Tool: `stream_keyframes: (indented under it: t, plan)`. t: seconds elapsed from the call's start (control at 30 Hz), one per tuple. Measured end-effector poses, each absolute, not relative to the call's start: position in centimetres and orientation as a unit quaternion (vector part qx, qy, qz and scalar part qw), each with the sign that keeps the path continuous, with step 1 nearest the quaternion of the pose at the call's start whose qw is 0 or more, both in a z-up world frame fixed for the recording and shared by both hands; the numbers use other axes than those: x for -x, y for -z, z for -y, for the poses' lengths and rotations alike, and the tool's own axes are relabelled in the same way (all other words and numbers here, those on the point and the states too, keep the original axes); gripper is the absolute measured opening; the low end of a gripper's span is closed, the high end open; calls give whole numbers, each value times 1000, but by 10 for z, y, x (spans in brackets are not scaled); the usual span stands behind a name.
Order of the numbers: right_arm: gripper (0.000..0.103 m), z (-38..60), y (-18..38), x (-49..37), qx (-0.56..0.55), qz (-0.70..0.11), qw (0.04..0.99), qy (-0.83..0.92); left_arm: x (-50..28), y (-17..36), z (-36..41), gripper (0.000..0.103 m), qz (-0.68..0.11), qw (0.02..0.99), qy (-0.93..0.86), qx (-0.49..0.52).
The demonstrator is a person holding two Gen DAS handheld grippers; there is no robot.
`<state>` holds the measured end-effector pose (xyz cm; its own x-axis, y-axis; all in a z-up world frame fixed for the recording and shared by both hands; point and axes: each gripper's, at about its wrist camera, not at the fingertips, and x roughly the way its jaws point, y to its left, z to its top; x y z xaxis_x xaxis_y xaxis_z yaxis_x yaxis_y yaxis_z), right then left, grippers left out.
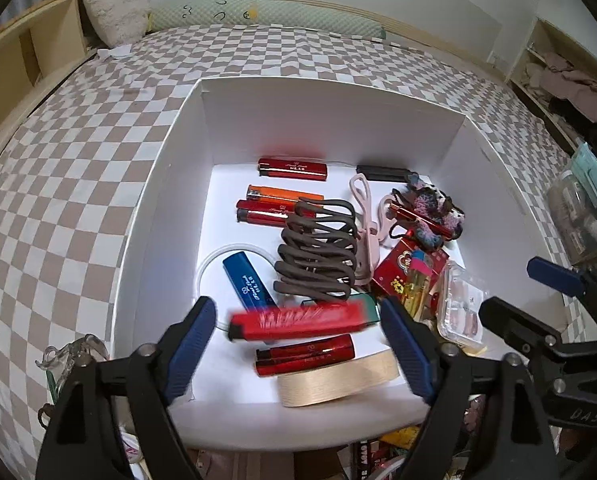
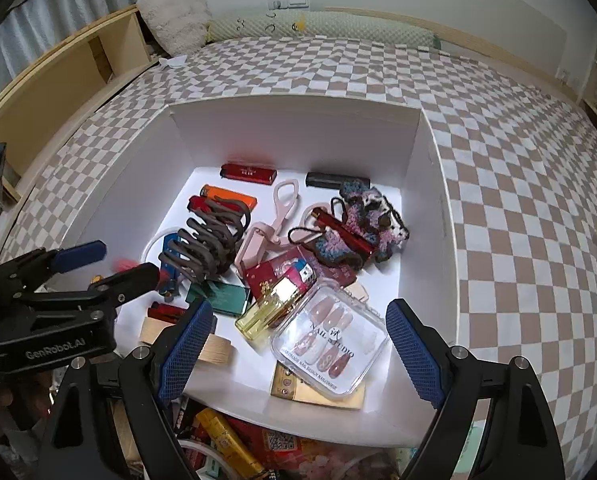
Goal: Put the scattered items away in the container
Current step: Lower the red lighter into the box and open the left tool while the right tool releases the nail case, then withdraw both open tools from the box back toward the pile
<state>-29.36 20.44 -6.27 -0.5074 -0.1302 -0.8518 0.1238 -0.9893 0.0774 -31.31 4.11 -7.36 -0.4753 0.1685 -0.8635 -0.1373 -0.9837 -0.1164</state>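
Both grippers hang over the near edge of the white box [image 1: 170,184], which sits on a checked bedspread [image 1: 78,160]. The left gripper [image 1: 298,336] has its jaws spread apart, and a blurred red lighter [image 1: 294,320] sits between them, touching neither pad. The right gripper [image 2: 298,344] is likewise spread wide, with a clear nail case [image 2: 330,344] lying in the box between its fingers, not pressed. Just beyond lie another red lighter [image 1: 304,354], a blue lighter [image 1: 248,284], a brown coiled clip [image 1: 318,256] and pink scissors [image 2: 282,216]. Farther back rest an orange lighter [image 1: 284,194], a knitted piece [image 2: 370,220] and a black lighter [image 1: 382,174] near the far wall.
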Motion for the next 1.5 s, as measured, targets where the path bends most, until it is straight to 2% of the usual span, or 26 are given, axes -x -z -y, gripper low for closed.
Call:
stream_keyframes:
  t: [0.7,0.73,0.77,0.83,0.9,1.5]
  plan:
    - [89,-207,56,282,-477,18,66,876,300,59,-40,93,7,93,-868,488]
    - [94,-208,55,281,-475,17,63,877,299,57,-40,93,7,93,-869,486]
    - [103,-209,55,279,-472,15,58,880,297,56,-40,93,9,95,-871,482]
    - [103,-212,53,277,-465,13,52,884,293,51,-38,95,18,104,-877,470]
    - [103,-215,51,274,-460,16,47,886,288,47,-37,103,23,106,-882,459]
    - [103,-211,14,227,-426,40,40,903,250,13,-28,103,13,84,-896,435]
